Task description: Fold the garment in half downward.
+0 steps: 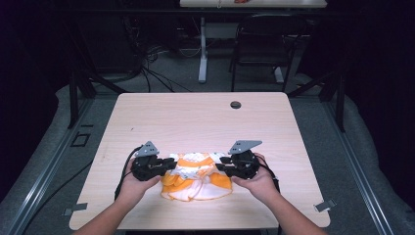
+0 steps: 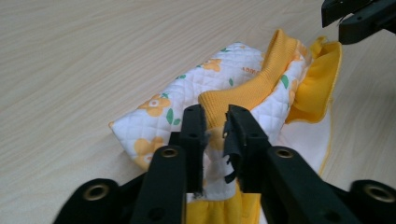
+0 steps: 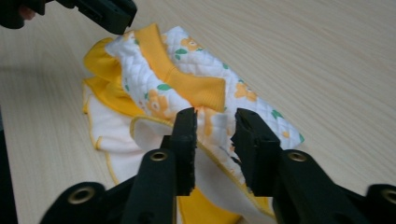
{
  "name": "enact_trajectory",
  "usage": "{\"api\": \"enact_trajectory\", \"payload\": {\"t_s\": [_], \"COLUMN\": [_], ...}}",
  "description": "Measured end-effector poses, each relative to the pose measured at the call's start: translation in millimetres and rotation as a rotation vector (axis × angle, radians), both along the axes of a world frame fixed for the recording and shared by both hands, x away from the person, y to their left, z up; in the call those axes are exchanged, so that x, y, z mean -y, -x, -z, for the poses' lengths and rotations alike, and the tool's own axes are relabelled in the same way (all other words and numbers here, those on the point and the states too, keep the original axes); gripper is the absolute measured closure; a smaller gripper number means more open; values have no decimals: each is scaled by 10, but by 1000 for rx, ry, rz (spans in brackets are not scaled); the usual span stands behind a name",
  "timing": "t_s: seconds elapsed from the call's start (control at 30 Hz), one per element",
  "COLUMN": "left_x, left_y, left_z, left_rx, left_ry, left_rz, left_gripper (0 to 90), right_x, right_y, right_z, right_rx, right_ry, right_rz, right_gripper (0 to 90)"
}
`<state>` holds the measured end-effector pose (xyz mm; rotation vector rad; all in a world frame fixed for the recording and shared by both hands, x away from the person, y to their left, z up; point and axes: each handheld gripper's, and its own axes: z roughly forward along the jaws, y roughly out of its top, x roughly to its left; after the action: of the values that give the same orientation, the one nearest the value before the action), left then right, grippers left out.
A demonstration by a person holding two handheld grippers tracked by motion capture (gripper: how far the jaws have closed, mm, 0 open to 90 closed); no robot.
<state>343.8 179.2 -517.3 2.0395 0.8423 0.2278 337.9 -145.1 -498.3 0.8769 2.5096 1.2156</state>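
Note:
A small quilted garment (image 1: pixel 195 176), white with orange flowers and orange ribbed trim, lies folded on the wooden table (image 1: pixel 195 117) near its front edge. My left gripper (image 1: pixel 171 164) is at the garment's left end. In the left gripper view its jaws (image 2: pixel 216 126) stand close together, pinching the garment (image 2: pixel 205 84) at the orange trim. At the right end sits my right gripper (image 1: pixel 220 165). In the right gripper view its jaws (image 3: pixel 215 130) stand apart, straddling the white edge of the garment (image 3: pixel 187 84). Each view shows the other gripper (image 2: pixel 359 18) (image 3: pixel 102 11) at the far end.
A round cable hole (image 1: pixel 236 105) is in the table's far side. Beyond the table stand a black chair (image 1: pixel 266 44) and another desk's white leg (image 1: pixel 202 54), with cables (image 1: pixel 147 68) on the floor. Bare wood surrounds the garment.

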Motion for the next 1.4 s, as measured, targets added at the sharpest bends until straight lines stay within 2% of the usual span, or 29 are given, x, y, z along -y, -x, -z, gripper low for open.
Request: {"api": "enact_trajectory", "payload": {"t_s": [0.03,0.07,0.1,0.13,0.17,0.23,0.37,0.47,0.7,0.83,0.93,1.13,1.2,1.4], "left_x": [15,15,31,31,42,47,36,26,-2,2,18,7,5,-14], "left_y": [-16,-16,-41,-41,-63,-72,-74,-41,155,236,308,370,403,448], "left_z": [18,18,44,44,62,68,92,100,150,188,277,374,417,463], "left_rx": [-8,-8,-18,-18,-35,-37,-51,-58,-69,-80,-93,-119,-117,-128], "left_ry": [-11,-11,-18,-18,-18,-20,-9,2,18,33,12,17,-4,-16], "left_rz": [-16,-16,-30,-30,-36,-36,-26,-17,38,50,78,74,83,88], "left_gripper": [845,870,888,896,898,899,900,900,900,900,900,900,900,899], "right_x": [-4,-4,-25,-25,-58,-74,-149,-191,-211,-192,-161,-155,-155,-158], "right_y": [-32,-32,-92,-92,-150,-173,-233,-190,5,93,193,288,324,370], "right_z": [11,11,53,53,102,125,199,218,251,286,360,459,504,585], "right_rx": [9,9,1,1,-3,-6,-56,-58,-55,-59,-76,-85,-89,-104], "right_ry": [16,16,34,34,58,57,43,51,61,46,34,49,54,55], "right_rz": [36,36,66,66,83,91,87,61,-2,-16,-45,-54,-69,-77], "right_gripper": [811,811,843,843,858,862,883,887,885,881,873,866,866,860]}}
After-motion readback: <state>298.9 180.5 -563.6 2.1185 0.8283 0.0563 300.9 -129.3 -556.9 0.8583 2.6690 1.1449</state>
